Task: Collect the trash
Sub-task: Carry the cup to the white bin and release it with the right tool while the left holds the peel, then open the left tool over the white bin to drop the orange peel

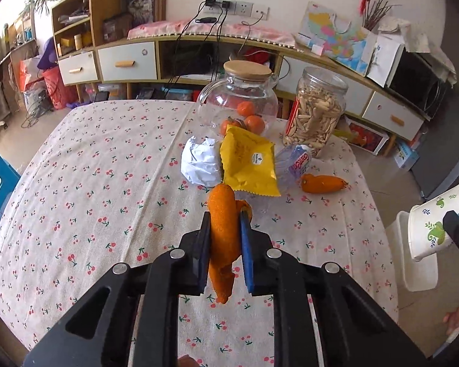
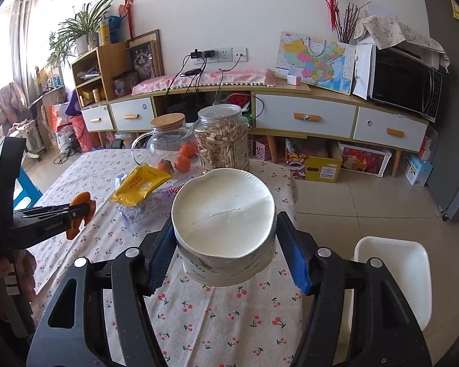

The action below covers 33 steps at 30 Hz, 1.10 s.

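Note:
My left gripper (image 1: 225, 223) is shut on a strip of orange peel (image 1: 222, 238) and holds it above the cherry-print table (image 1: 91, 183); it also shows in the right wrist view (image 2: 85, 211) with the peel (image 2: 79, 206). My right gripper (image 2: 225, 235) is shut on a paper cup (image 2: 226, 223), bottom toward the camera; the cup shows at the right edge of the left wrist view (image 1: 434, 223). On the table lie a yellow snack packet (image 1: 249, 160), a crumpled white paper (image 1: 200, 160), a crushed plastic bottle (image 1: 293, 162) and another orange peel (image 1: 322, 183).
A glass jar with tangerines (image 1: 240, 98) and a plastic jar of snacks (image 1: 316, 113) stand at the table's far side. A white bin (image 2: 394, 275) sits on the floor right of the table. A sideboard (image 2: 306, 113) lines the wall behind.

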### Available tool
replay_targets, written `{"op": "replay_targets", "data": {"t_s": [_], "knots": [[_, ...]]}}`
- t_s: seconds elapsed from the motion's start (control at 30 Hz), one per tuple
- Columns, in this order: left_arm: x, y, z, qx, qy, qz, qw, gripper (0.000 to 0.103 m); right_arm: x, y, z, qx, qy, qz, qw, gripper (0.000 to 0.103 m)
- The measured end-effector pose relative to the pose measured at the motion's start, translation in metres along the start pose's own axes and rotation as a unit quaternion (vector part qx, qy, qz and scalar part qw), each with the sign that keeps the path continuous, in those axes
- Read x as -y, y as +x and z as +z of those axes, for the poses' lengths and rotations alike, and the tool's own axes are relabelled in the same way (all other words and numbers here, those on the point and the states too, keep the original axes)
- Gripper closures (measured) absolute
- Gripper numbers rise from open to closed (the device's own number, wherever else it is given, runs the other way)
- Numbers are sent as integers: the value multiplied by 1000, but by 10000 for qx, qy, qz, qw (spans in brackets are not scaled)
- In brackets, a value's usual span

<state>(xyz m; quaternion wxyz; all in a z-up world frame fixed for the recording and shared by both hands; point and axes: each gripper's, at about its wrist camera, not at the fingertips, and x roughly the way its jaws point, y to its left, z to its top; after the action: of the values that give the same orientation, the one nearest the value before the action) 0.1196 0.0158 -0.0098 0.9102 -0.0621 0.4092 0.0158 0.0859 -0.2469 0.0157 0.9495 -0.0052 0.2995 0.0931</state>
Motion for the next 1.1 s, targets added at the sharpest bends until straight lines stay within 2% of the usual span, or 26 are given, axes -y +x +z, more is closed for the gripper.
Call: {"op": "replay_targets", "data": {"t_s": [0.2,0.33,0.57,0.67,0.77,0.93,1.1], "knots": [[36,-5,3,22,122,-301,9995,85,36,-12,-4,75,269,-375,9989,42],[66,-2,1,-17,294,-484,9984,85,68,-17,-7,111,440,-833,9955,42],[126,5,-2,-93,684,-781,9946,85,143,-11,-16,-38,1182,-1642,9793,42],[150,9,-3,-128,859,-901,9921,85,175,-10,-24,-107,1618,-1997,9663,42],[179,12,-5,-163,1056,-1030,9889,85,205,-5,-33,-271,1997,-2437,9487,42],[229,16,-7,-196,1375,-1270,9821,85,242,-6,-47,-511,2550,-2921,9203,39],[284,15,-6,-172,1661,-1576,9733,85,266,-33,-56,-254,3046,-3356,8911,15]]}}
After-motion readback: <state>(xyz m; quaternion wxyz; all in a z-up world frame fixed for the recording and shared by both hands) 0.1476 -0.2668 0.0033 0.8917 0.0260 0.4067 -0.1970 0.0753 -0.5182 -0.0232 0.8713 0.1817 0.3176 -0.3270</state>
